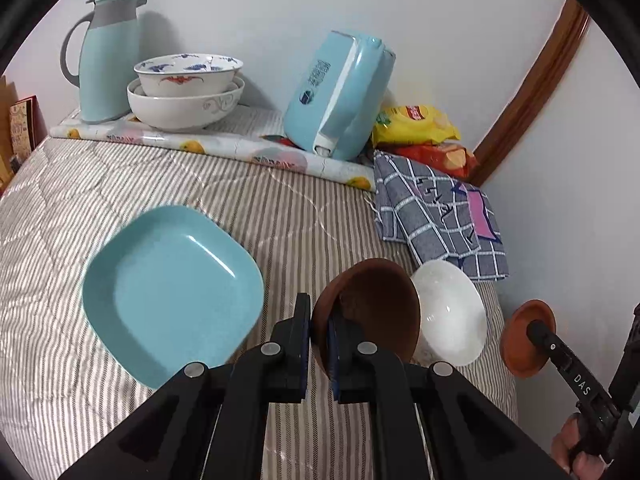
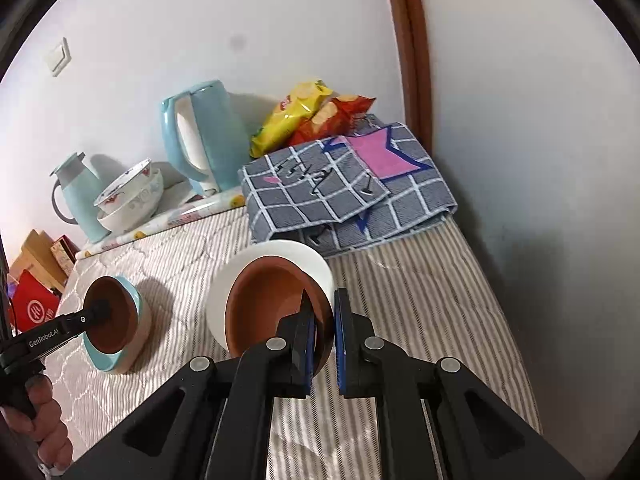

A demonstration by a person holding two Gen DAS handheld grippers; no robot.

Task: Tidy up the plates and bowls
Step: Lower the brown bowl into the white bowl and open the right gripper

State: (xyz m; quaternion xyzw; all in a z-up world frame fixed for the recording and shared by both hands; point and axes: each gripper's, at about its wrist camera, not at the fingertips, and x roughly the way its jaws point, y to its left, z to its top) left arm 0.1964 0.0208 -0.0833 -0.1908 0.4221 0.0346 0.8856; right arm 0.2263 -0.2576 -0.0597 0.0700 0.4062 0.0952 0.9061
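Note:
My left gripper (image 1: 319, 320) is shut on the rim of a brown bowl (image 1: 376, 308) and holds it tilted above the striped bed; in the right wrist view this bowl (image 2: 114, 316) hangs in front of the teal square plate (image 2: 120, 354). The teal plate (image 1: 172, 292) lies to the left. A white bowl (image 1: 452, 312) sits just behind the brown bowl. My right gripper (image 2: 325, 320) is shut on the rim of a second brown bowl (image 2: 268, 308), held tilted in front of the white bowl (image 2: 280, 254). It also shows in the left wrist view (image 1: 528, 338).
Two stacked patterned bowls (image 1: 186, 88), a teal thermos (image 1: 106, 60) and a blue kettle (image 1: 340, 96) stand at the back on a rolled mat (image 1: 224, 144). Snack bags (image 1: 420, 124) and a checked cloth (image 1: 440, 216) lie at the right by the wall.

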